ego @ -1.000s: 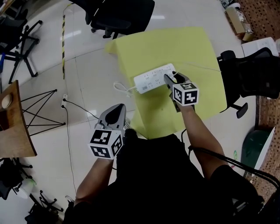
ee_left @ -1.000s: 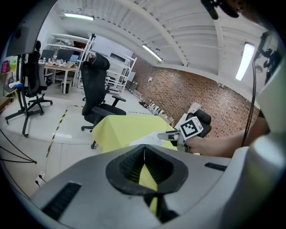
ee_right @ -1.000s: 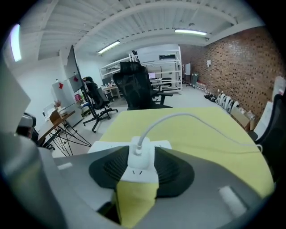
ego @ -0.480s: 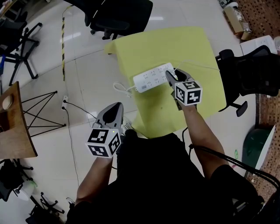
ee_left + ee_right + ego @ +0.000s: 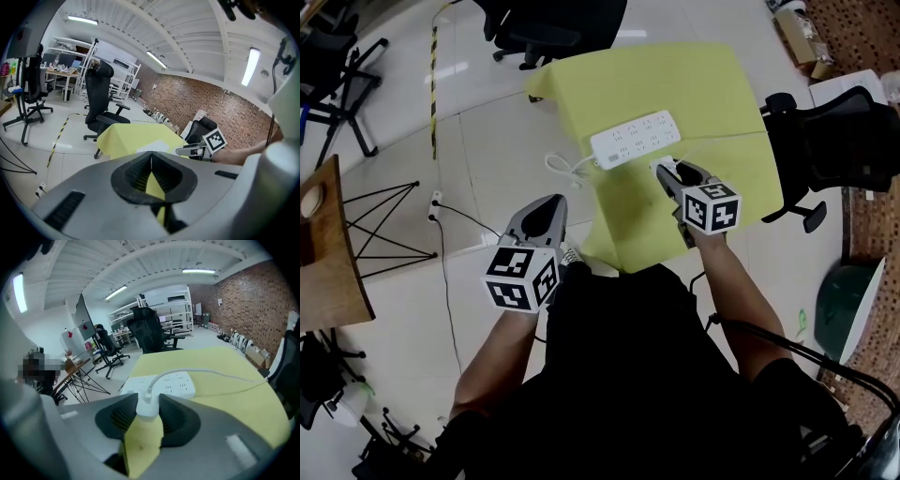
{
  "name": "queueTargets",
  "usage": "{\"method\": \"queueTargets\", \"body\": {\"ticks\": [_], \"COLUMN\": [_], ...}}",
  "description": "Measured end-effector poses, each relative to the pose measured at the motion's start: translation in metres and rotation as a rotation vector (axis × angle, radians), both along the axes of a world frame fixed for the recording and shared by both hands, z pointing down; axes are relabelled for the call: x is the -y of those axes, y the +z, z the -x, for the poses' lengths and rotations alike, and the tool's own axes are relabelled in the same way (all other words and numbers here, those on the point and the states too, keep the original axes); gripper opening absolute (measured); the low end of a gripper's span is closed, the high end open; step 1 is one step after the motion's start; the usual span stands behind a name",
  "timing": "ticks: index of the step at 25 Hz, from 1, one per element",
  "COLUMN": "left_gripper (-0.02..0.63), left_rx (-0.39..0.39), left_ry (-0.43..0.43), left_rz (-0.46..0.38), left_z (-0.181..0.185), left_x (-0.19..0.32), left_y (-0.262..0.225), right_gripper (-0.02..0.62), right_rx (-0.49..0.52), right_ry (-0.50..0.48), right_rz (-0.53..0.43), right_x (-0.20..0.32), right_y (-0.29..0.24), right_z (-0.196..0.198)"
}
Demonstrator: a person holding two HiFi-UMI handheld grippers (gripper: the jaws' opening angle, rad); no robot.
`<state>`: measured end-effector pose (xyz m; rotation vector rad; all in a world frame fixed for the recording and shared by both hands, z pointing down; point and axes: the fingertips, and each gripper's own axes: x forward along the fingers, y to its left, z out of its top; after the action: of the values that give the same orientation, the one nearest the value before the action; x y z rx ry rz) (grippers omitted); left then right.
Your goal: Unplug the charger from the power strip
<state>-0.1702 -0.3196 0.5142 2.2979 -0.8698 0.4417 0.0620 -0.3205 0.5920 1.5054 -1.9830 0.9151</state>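
Observation:
A white power strip [image 5: 636, 139] lies on the yellow table [image 5: 675, 80], and also shows in the right gripper view [image 5: 168, 383]. My right gripper [image 5: 667, 170] sits just near of the strip, shut on the white charger [image 5: 147, 405]. Its jaws have just been closing, with the charger between them. The charger is clear of the strip, and its thin white cable [image 5: 225, 376] trails off to the right across the table. My left gripper [image 5: 546, 216] hangs over the floor left of the table's near corner, shut and holding nothing [image 5: 151, 176].
Black office chairs stand beyond the table [image 5: 553, 23] and at its right [image 5: 839, 141]. The strip's own white cord [image 5: 564, 170] loops off the table's left edge. A wooden table [image 5: 328, 253] is at far left, a green bin [image 5: 839, 314] at right.
My right gripper has drawn back toward me and slightly up with the charger, which now sits apart from the power strip. The left gripper has stayed about where it was.

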Motion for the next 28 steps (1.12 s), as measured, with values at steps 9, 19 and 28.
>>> {"method": "queueTargets", "body": {"ticks": [9, 19, 28], "left_gripper": [0.008, 0.008, 0.008], "left_rx": [-0.007, 0.005, 0.074], "left_ry": [0.035, -0.136, -0.250], "left_rz": [0.000, -0.021, -0.051], "left_z": [0.005, 0.020, 0.041], "left_x": [-0.033, -0.073, -0.120], "left_y": [0.006, -0.004, -0.023], "right_gripper": [0.141, 0.141, 0.141], "right_rx": [0.053, 0.334, 0.658], "right_ry": [-0.022, -0.073, 0.040], "right_rz": [0.042, 0.198, 0.319], "right_x": [-0.069, -0.140, -0.178], "right_y": [0.002, 0.036, 0.062], "right_z": [0.034, 0.068, 0.088]}}
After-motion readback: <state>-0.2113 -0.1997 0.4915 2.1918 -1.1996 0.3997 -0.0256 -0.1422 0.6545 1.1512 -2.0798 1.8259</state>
